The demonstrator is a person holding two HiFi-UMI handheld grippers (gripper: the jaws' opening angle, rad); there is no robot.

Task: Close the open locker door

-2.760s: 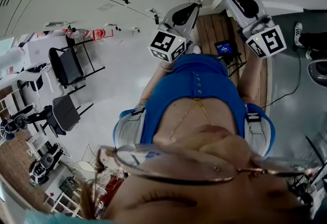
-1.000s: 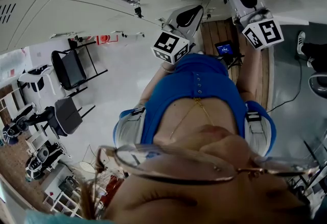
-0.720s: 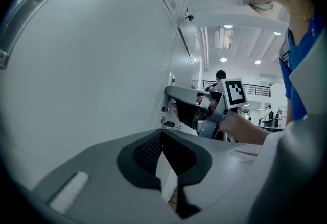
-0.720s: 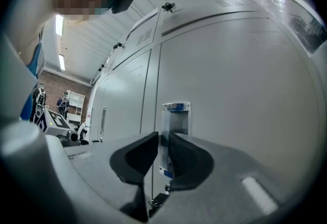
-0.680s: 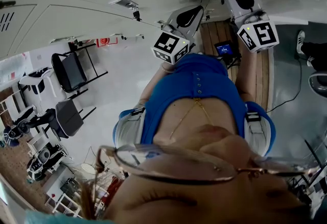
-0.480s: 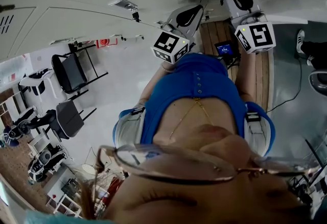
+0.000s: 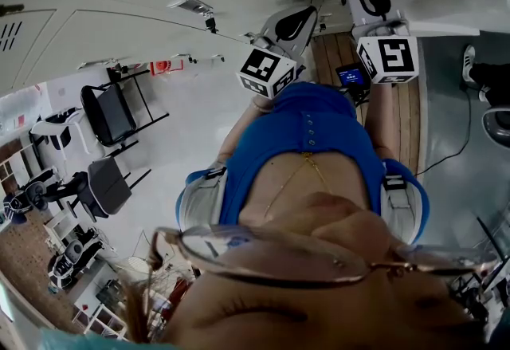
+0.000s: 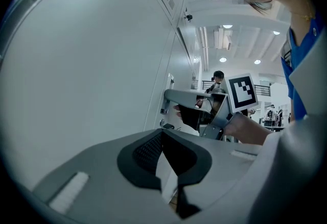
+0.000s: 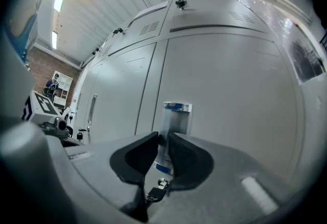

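R claw (image 9: pixel 163 140) grips the handle (image 9: pixel 177 116) on the door (image 9: pixel 235 85), which looks nearly flush w/ its neighbours, while L claw (image 8: pixel 162 135) is shut & empty, so I reckon it's final push: press home till latched, then release.

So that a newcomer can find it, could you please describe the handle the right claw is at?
Face the wall of grey lockers. On the wide door straight ahead of the right claw stands an upright silver handle. Unlike the long slim bar handle on a door further left, it is short and blocky, with blue strips at both ends.
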